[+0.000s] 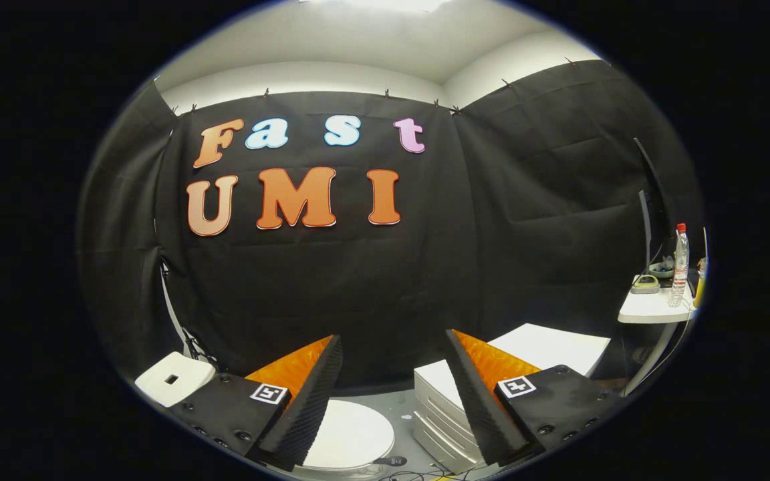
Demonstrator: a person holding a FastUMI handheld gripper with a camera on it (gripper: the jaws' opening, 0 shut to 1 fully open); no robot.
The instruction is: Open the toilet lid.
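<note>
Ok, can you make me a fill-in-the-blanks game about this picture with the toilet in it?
1. The toilet lid lies ____, not lifted yet.
2. The gripper has its jaws spread ____, holding nothing.
3. The clear bottle on the small white table has a ____ cap.
4. The white drawer box sits beside the ____.

Missing words: closed; open; red; toilet

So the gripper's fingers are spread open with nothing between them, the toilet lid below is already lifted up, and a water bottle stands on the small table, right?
Not quite: in the gripper view the toilet lid lies flat and closed, not lifted. The rest holds: the gripper is open with nothing between its fingers, and the water bottle stands on the small table.
</note>
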